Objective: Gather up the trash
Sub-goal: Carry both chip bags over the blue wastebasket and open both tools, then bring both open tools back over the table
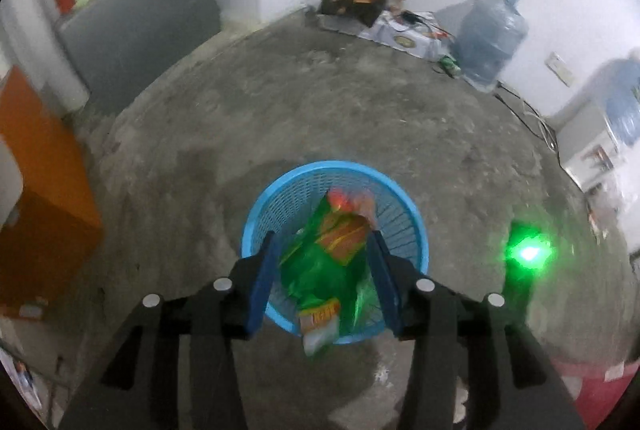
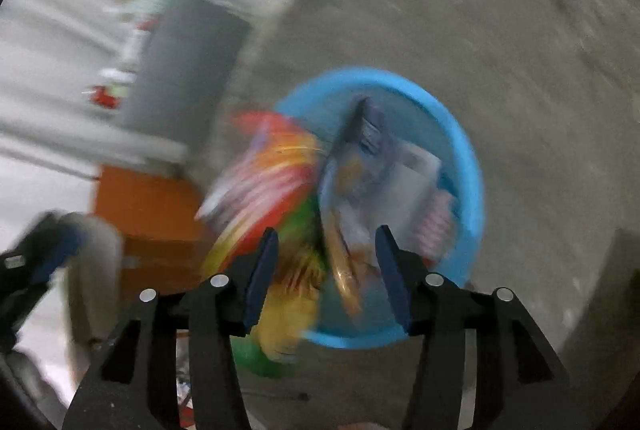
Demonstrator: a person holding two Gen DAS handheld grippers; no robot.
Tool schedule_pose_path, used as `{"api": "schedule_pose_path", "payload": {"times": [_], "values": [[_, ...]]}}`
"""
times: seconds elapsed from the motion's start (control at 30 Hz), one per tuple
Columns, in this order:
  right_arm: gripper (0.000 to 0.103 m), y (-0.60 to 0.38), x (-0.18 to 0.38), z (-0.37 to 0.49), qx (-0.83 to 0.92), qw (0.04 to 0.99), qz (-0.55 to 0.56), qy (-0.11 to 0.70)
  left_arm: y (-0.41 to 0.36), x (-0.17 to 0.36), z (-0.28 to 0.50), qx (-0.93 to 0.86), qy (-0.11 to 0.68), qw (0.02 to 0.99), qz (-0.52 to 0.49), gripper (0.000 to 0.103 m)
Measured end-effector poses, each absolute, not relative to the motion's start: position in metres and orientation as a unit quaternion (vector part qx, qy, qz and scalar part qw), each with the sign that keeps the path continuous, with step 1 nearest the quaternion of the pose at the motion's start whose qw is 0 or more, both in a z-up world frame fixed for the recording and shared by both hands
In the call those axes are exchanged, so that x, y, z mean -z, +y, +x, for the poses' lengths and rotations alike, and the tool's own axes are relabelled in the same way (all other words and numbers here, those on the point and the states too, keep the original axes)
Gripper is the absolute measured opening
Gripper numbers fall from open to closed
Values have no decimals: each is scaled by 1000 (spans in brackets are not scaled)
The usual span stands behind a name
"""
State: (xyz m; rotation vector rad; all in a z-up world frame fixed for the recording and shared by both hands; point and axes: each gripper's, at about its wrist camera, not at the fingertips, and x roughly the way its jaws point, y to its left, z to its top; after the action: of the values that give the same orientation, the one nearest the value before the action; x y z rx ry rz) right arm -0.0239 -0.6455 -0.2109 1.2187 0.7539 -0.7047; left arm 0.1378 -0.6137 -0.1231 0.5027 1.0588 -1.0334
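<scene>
We see both grippers, left [image 1: 324, 278] and right [image 2: 326, 278], fingers apart over the blue basket [image 1: 256, 214]; green snack wrapper [image 1: 320, 262] dropping in, light, crinkly, slippery, pinch an edge

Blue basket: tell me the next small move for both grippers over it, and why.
Probably lift both grippers straight up and clear. In the left wrist view the left gripper stands open over the blue basket, with the green wrapper loose between its fingers and not pressed. The right gripper is open too, with blurred wrappers at the rim, so the drop seems done.
</scene>
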Motion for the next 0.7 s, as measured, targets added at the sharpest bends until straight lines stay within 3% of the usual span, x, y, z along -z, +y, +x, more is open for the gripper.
{"api": "schedule_pose_path", "payload": {"times": [0.27, 0.47, 0.7], "values": [[51, -631, 198, -75, 341, 700, 545, 312, -571, 71, 139, 474, 447, 723, 228, 47], [52, -598, 143, -93, 339, 739, 512, 278, -493, 1, 131, 504, 433, 714, 220, 54], [73, -515, 45, -86, 282, 829, 420, 239, -354, -51, 134, 477, 433, 741, 192, 60]]}}
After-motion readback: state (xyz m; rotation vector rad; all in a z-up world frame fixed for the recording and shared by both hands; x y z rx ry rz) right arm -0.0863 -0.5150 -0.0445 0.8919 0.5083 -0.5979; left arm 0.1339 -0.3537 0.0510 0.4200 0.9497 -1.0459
